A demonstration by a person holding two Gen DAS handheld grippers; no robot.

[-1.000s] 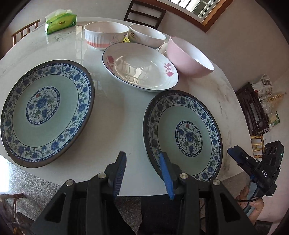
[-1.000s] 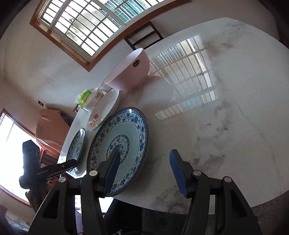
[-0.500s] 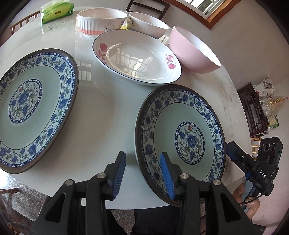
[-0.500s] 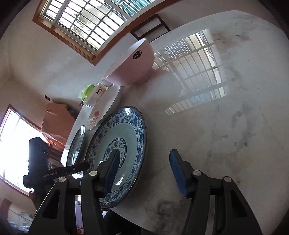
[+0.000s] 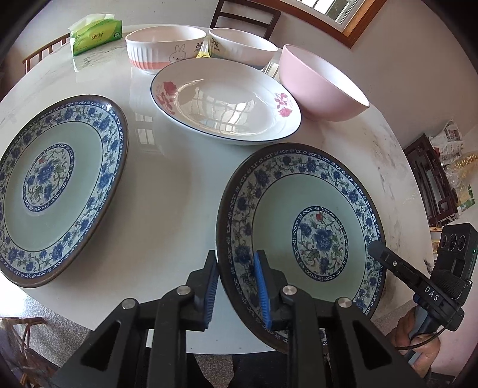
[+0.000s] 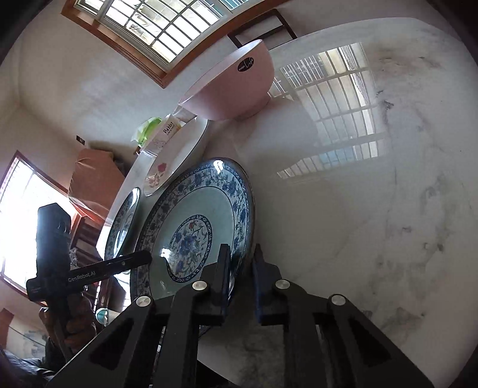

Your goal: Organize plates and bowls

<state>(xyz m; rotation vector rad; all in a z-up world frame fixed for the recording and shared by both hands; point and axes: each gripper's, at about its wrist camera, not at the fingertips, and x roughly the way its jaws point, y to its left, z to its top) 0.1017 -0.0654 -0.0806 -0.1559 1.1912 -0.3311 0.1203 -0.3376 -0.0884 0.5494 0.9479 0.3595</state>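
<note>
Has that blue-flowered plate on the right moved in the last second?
Cannot tell: the blue-flowered plate keeps its gap to the white rose dish; only the cameras came closer.

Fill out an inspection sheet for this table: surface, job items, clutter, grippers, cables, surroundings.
Surface: round white marble-look table, dark smudges near one edge.
Job's things: two blue-and-white floral plates, near plate and far plate; white rose-printed shallow dish; pink bowl; rabbit-print ribbed bowl; white lettered bowl.
Clutter: green tissue pack.
Grippers: left gripper closing, near plate's rim between its pads; right gripper shut on the opposite rim.
Cables: thin black cable at the right handle.
Surroundings: dark wooden chair, barred window.
</note>
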